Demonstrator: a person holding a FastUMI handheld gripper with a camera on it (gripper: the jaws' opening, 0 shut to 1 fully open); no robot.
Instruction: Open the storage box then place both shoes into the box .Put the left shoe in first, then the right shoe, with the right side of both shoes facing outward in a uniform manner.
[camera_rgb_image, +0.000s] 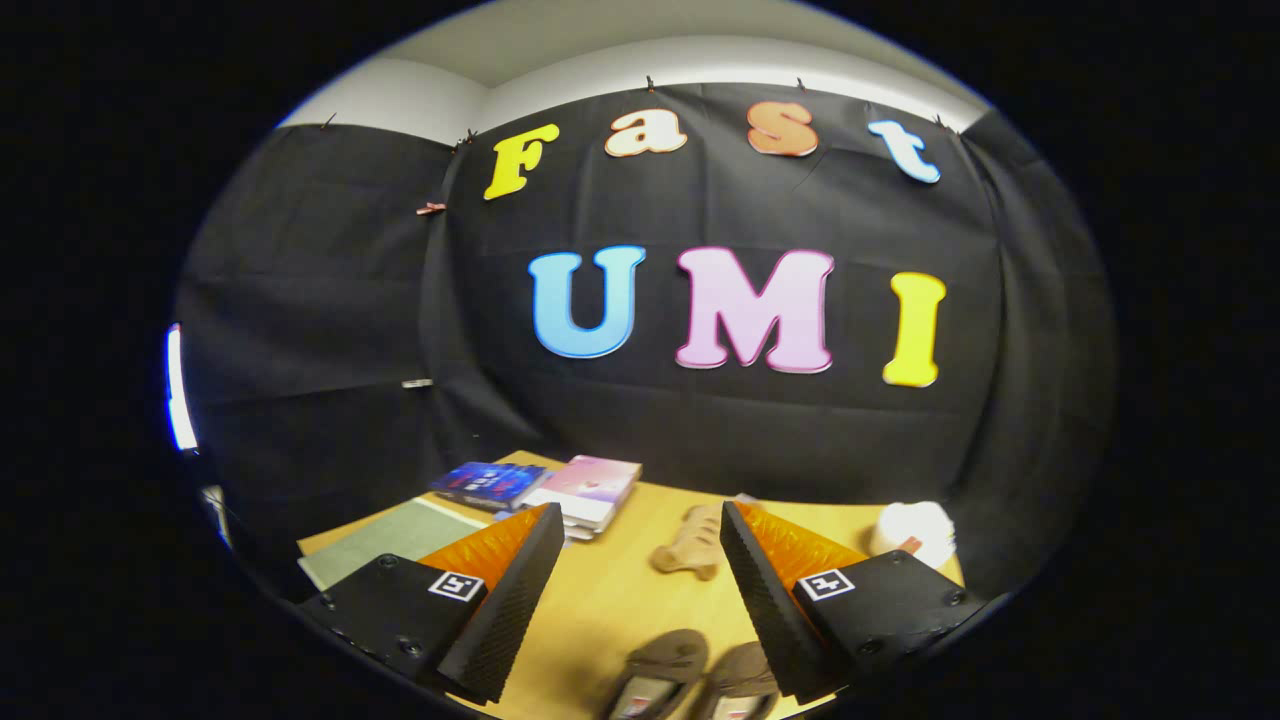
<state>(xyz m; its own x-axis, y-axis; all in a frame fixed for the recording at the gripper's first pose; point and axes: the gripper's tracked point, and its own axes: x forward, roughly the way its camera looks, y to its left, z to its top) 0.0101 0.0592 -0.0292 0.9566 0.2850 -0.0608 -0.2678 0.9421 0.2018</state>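
Gripper (640, 590) held above table (600, 600), jaws wide apart, empty; pair of shoes (695, 680) below, between fingers; storage box unseen; judged opening step pending; next: locate box.

Gripper-mounted fisheye view, raised above the bench (610, 600), facing forward along the parted fingers (520, 590) toward the booth wall.

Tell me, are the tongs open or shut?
Open. The tongs stand wide apart with bare table between them, gripping nothing; the shoes lie below.
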